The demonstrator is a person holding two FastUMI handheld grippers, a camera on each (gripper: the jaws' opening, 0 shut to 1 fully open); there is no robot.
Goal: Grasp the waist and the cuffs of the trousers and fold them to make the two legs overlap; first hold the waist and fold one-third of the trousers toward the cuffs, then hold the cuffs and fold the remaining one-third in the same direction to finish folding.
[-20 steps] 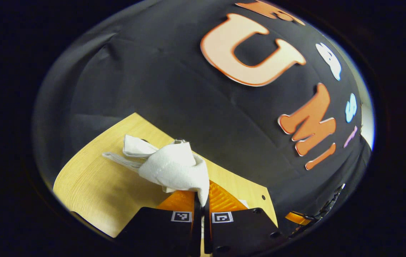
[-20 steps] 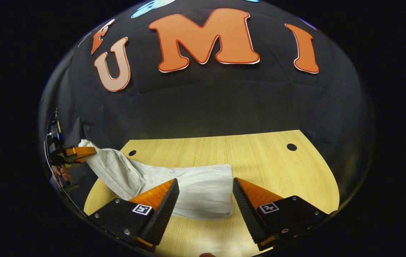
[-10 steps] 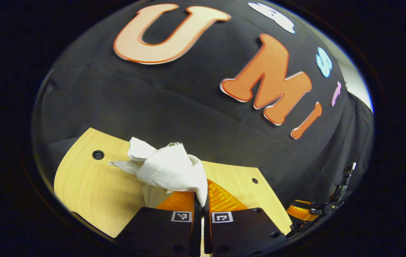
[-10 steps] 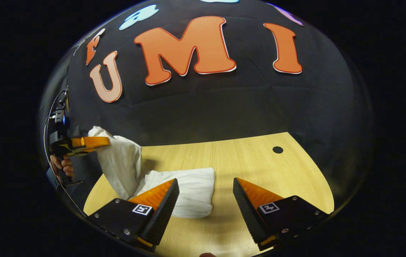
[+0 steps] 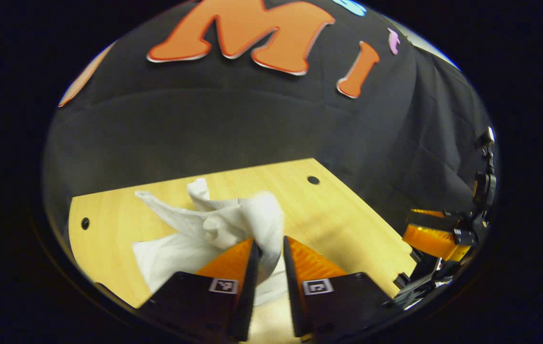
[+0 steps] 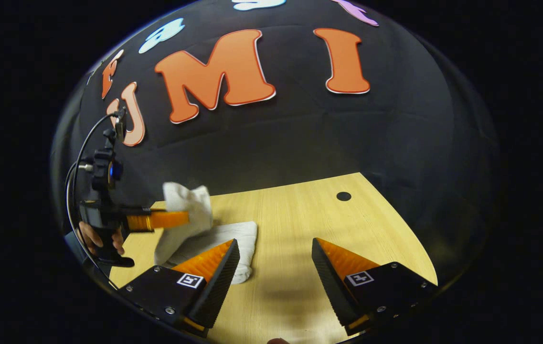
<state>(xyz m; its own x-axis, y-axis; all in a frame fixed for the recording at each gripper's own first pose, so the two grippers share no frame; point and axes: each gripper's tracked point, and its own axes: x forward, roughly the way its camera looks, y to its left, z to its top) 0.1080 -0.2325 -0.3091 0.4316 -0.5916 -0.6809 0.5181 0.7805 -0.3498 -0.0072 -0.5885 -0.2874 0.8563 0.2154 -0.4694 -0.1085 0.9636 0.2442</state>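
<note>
**White trousers lifted at one end over the wooden surface**

We see our left claw [image 5: 269, 248] clamped on a bunched fold of the white trousers [image 5: 214, 224], raised above the wooden surface [image 5: 347, 224]; the rest of the cloth lies folded beneath; our right claw [image 6: 275, 260] hangs with its fingers wide apart, gripping nothing, just beside the folded edge; a hand [image 6: 97, 239] holds the left claw's handle.

What I can't make out from either gripper

In my left gripper view, the white trousers [image 5: 214, 229] run down behind my left gripper [image 5: 269, 248], so the pinched part is hidden; my right gripper [image 5: 431, 236] is cut off at the picture's edge; in my right gripper view, my own finger covers the trousers' near end [image 6: 223, 239], and the hand [image 6: 97, 239] sits half-hidden behind the handle.
</note>
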